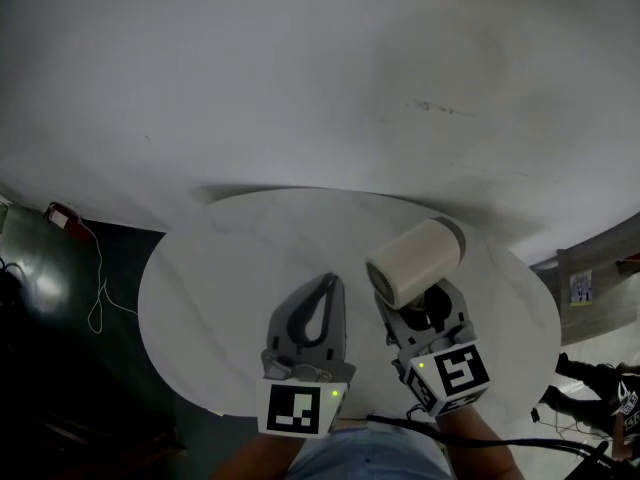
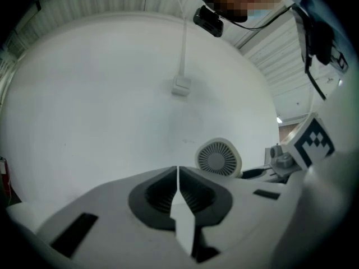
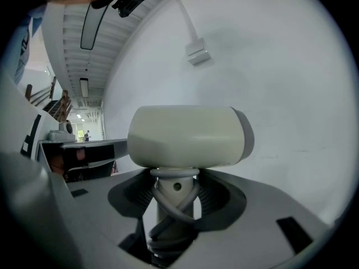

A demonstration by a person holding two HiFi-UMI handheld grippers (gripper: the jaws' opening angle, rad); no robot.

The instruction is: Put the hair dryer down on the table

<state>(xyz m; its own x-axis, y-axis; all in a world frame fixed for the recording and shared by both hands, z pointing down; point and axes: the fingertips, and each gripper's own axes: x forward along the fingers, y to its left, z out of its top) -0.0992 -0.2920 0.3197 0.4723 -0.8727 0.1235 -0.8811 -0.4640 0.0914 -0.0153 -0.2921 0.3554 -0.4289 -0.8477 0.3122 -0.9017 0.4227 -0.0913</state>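
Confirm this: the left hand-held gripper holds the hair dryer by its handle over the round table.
Wrong side. The right hand-held gripper holds the hair dryer by its handle over the round table; the right gripper view shows its jaws closed on that handle. The left hand-held gripper is shut, empty.

I get a dim, grey head view, with a soft shadow past the desk's [image 1: 200, 268] far edge. Both gripper views bow strongly, their corners vignetted black.

Down on the left, a small red object [image 1: 62, 215] sits on the dark floor [image 1: 60, 368], with a thin white cord [image 1: 100, 293] looping beside it. Far right, a wooden frame [image 1: 590, 268]. Up ahead, a white plug [image 2: 180, 86] dangles on its lead.
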